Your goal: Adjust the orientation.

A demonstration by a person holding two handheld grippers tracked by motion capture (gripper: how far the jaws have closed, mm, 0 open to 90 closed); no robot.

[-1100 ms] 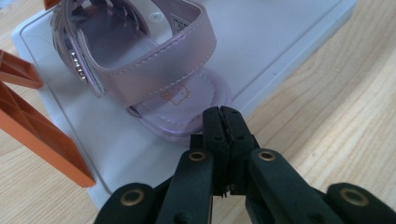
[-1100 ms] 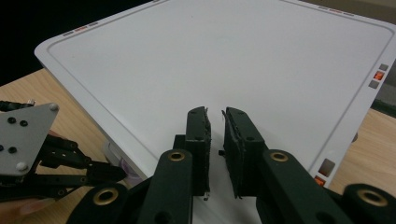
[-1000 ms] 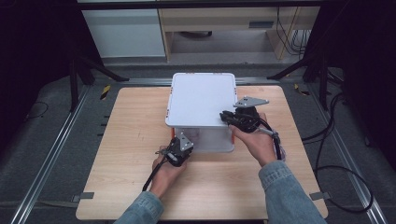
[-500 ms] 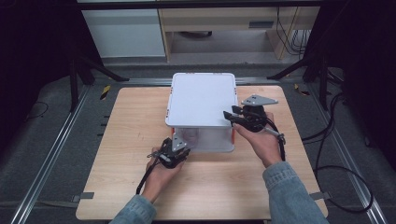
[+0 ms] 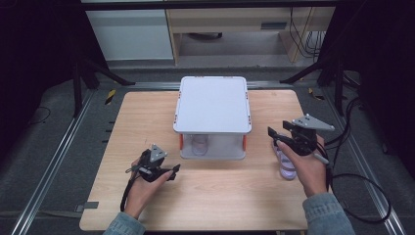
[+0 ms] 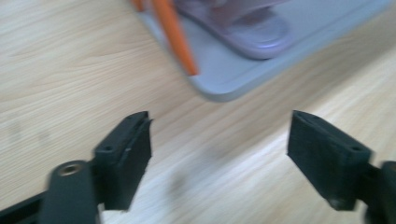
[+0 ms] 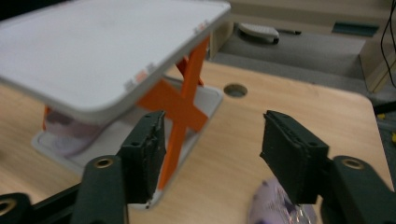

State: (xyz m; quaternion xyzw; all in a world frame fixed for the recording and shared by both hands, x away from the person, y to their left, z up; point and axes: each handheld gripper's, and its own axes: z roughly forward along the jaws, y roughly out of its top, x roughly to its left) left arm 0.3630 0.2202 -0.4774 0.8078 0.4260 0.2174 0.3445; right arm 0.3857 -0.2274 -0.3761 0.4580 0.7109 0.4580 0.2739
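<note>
A white two-level rack (image 5: 213, 103) with orange cross struts (image 7: 180, 105) stands mid-table. One lilac slipper (image 5: 199, 144) lies on its lower shelf (image 6: 243, 70), seen again as slipper (image 6: 252, 28). A second lilac slipper (image 5: 287, 166) lies on the table under the right hand, low in the right gripper view (image 7: 280, 207). My left gripper (image 5: 172, 171) is off the rack's front left corner; its jaws (image 6: 219, 154) have just been opening and hold nothing. My right gripper (image 5: 273, 136) is to the right of the rack; its jaws (image 7: 212, 154) have just been opening with nothing between them.
The wooden table (image 5: 122, 122) has bare room to the left and in front of the rack. A round cable hole (image 7: 235, 89) sits in the top beyond the rack. Dark stand legs (image 5: 98, 73) and cables (image 5: 362, 186) surround the table.
Both hands have drawn away from the rack: the left toward the front left, the right out to the right. Both pairs of jaws have opened.
</note>
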